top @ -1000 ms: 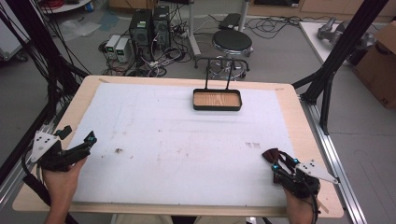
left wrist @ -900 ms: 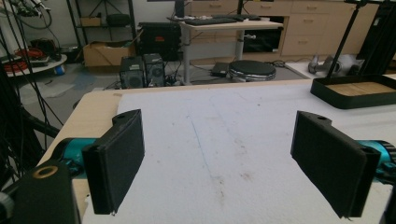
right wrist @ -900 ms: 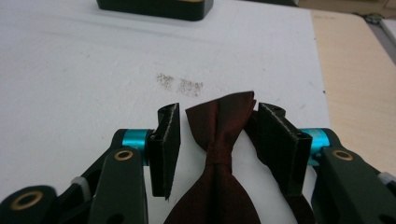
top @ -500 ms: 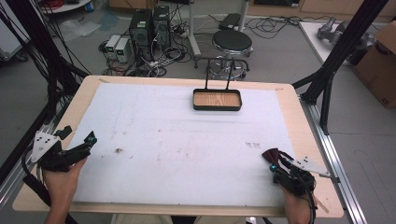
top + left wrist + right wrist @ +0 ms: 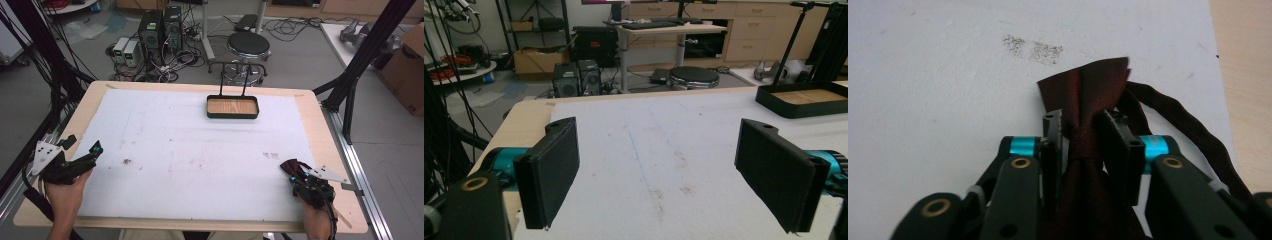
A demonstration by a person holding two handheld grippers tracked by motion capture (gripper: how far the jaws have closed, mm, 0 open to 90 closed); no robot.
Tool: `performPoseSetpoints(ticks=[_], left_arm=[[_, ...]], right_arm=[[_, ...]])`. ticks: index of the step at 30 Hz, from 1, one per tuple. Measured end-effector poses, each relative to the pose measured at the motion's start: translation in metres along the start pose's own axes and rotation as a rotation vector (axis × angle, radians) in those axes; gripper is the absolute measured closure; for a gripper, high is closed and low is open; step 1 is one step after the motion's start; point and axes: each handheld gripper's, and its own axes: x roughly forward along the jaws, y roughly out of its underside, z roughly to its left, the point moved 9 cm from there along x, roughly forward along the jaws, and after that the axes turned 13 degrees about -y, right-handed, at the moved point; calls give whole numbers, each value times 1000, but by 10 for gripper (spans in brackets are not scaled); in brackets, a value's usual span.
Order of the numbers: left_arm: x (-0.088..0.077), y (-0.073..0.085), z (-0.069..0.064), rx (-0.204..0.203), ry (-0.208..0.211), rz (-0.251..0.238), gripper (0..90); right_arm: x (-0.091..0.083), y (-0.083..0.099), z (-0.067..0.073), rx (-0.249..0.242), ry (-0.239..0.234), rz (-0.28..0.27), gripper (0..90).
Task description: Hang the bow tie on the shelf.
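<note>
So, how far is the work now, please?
Done: the right gripper has clamped the dark red bow tie near the table's near right corner. In hand: only that; the left gripper is open and empty. Left, probably: the black tray at the far edge holds nothing.

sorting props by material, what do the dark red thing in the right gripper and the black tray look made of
Bow tie: likely satin-like fabric; faint sheen, pinched folds, a twisted strap trailing beside it. Tray: probably matte black metal or plastic rim, with a wood-grain floor; light stripes show.
</note>
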Motion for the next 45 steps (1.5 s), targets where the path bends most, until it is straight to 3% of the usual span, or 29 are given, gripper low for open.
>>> performPoseSetpoints(ticks=[7,16,27,39,45], left_arm=[[0,0,-1,-1,1,-2,182],[1,0,-2,4,2,-1,182],[2,0,0,4,-1,2,182],[3,2,-2,13,3,6,186],[4,3,-2,15,1,11,186]], right_arm=[[-6,-7,1,-10,1,-47,753],[-17,-26,11,-32,-46,-109,757],[-23,-74,20,-107,-97,-131,758],[-10,-120,25,-203,-126,-123,758],[7,-138,22,-197,-148,-119,758]])
